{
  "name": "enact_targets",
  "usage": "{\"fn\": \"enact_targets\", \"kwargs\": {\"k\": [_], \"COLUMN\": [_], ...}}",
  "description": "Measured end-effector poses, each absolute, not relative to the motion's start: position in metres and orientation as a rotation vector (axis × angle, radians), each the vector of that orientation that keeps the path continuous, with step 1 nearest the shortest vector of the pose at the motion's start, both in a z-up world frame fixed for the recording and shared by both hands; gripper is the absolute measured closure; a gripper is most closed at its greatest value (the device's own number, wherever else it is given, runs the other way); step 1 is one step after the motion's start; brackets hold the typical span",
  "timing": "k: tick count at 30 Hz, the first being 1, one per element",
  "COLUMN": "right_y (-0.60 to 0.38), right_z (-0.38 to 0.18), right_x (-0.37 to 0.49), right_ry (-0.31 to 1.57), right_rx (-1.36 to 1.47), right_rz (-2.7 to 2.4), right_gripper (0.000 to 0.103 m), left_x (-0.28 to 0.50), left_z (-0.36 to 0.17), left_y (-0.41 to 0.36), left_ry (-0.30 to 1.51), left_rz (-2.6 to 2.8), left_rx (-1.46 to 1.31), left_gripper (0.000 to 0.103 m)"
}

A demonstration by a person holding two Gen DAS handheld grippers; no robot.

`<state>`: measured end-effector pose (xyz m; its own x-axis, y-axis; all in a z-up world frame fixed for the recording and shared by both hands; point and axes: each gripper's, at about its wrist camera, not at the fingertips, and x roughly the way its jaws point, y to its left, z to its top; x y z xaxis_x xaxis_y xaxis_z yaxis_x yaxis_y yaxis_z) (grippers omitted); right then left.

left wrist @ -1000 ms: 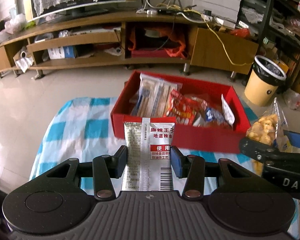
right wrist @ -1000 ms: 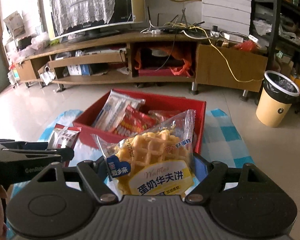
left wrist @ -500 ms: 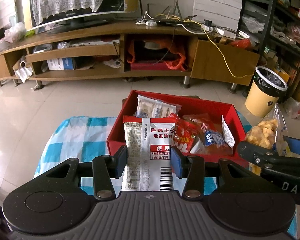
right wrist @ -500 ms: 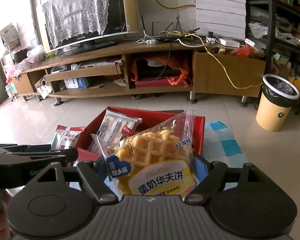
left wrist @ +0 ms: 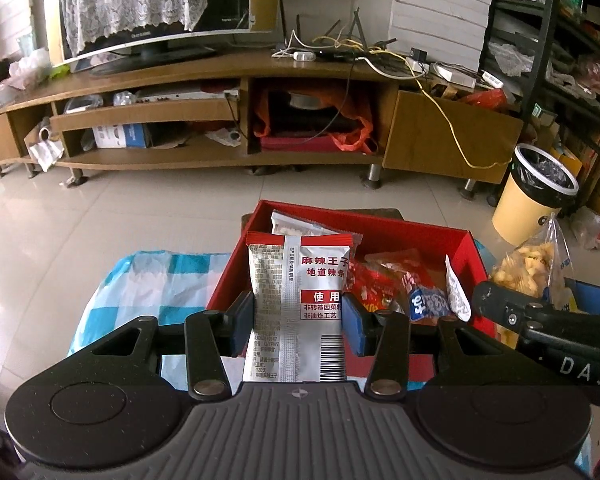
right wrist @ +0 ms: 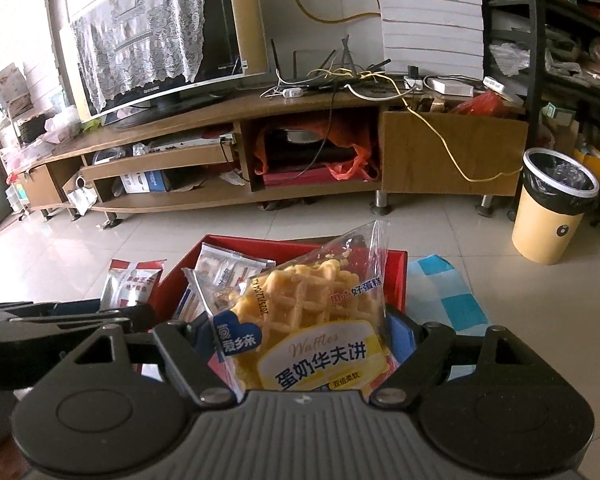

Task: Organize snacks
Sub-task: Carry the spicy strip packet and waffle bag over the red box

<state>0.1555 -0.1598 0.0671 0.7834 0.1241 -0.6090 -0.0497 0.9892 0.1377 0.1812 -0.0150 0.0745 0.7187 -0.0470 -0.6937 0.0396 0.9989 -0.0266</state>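
- Left wrist view: my left gripper is clenched on a silver-and-red spicy-strip packet, blue pads pressing its two side edges. The packet stands upright between the fingers, barcode at the near end.
- Behind it sits the red box on a blue-checked cloth. The packet is held at the box's near-left wall; I cannot tell whether it is over the opening.
- Inside the box I see a pale packet at the far left, red wrappers in the middle and a white sachet by the right wall.
- At the right edge of this view the right gripper shows from the side with the waffle bag in it.
- Right wrist view: my right gripper grasps the waffle bag across its wide lower half; the bag stays puffed, so the grip looks light.
- The bag hangs in front of the red box, covering most of its interior. The left gripper's packet is visible to the left.
- Step in hand, my judgement: both snacks are lifted and being carried to the box; neither is placed.
- Next move calls for bringing each snack over free space in the box, lowering it, then releasing, one hand at a time to avoid the grippers crowding.
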Motion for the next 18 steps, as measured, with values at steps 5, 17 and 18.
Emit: {"fn": "enact_targets", "kwargs": {"k": [5,17,18], "right_y": [-0.162,-0.165,-0.165], "right_z": [0.064,0.059,0.058], "right_x": [0.162,0.178,0.179], "right_ry": [0.669,0.68,0.682], "right_rx": [0.119,0.129,0.131], "right_rz": [0.087,0.064,0.061], "right_gripper": [0.026,0.026,0.026], "left_x": [0.185,0.203,0.203], "left_z": [0.075,0.072,0.072], "left_y": [-0.016,-0.023,-0.024], "left_ry": [0.766,0.761,0.76], "left_rz": [-0.048,-0.048,-0.049], "left_rx": [-0.01,-0.011,-0.012], "left_gripper": [0.049,0.049,0.049]}}
